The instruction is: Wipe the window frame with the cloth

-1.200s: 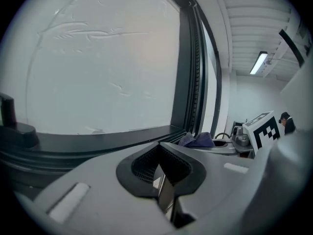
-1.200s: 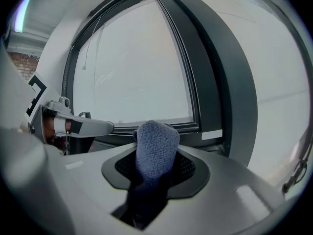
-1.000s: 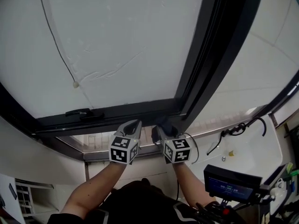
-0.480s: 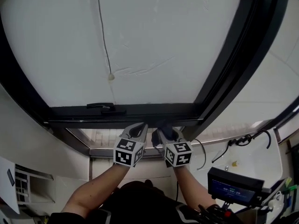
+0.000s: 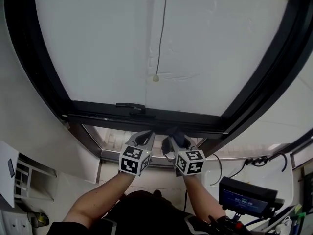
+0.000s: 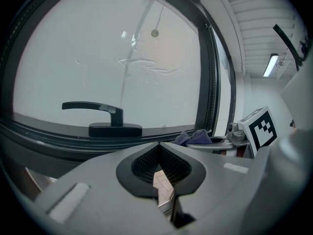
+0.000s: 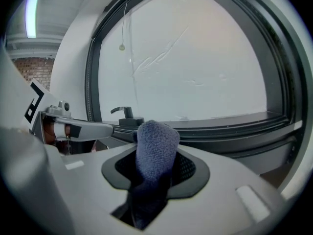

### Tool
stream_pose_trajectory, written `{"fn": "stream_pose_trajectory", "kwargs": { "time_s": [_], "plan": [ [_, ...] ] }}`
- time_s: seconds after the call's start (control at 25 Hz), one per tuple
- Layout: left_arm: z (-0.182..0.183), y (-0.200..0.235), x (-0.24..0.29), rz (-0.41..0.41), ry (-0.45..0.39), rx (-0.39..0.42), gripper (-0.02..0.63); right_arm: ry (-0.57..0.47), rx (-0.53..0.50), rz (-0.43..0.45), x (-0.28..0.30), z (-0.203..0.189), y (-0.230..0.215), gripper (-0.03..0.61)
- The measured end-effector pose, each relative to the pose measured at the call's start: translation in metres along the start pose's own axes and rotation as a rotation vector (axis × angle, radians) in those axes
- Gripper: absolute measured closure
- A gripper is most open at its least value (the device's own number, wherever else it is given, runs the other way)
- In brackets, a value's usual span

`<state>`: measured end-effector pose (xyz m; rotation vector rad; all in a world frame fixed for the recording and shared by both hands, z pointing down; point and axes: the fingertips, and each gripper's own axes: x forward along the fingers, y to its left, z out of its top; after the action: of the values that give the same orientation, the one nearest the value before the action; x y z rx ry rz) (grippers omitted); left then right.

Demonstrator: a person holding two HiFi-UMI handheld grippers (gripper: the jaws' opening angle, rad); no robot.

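The black window frame (image 5: 146, 116) runs along the bottom of a white-blinded pane, with a black handle (image 5: 131, 107) on its lower rail. My right gripper (image 5: 174, 138) is shut on a folded blue-grey cloth (image 7: 154, 151), which sticks out past the jaws just below the lower rail. The cloth (image 6: 194, 137) also shows at the right of the left gripper view. My left gripper (image 5: 141, 139) sits beside the right one, shut with nothing between its jaws. The handle (image 6: 100, 116) lies ahead of it to the left.
A blind cord with a small weight (image 5: 155, 77) hangs in front of the pane. A dark device with a blue screen (image 5: 244, 197) and cables sits at lower right. White walls flank the window, and a white shelf unit (image 5: 19, 180) stands at lower left.
The head view has swung, so the window and handle now sit further right and more centred. Both grippers stay side by side under the lower rail, cloth still held.
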<state>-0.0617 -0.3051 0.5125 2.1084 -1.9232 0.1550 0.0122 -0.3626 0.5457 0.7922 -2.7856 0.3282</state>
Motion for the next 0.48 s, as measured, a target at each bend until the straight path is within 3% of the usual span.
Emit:
{"fn": "stream_pose_trajectory", "kwargs": {
  "time_s": [0.48],
  "plan": [
    [-0.006,0.035,-0.026,0.034,-0.009,-0.022,0.62,0.009,0.01,0.017,0.022,0.0,0.027,0.436]
  ]
}}
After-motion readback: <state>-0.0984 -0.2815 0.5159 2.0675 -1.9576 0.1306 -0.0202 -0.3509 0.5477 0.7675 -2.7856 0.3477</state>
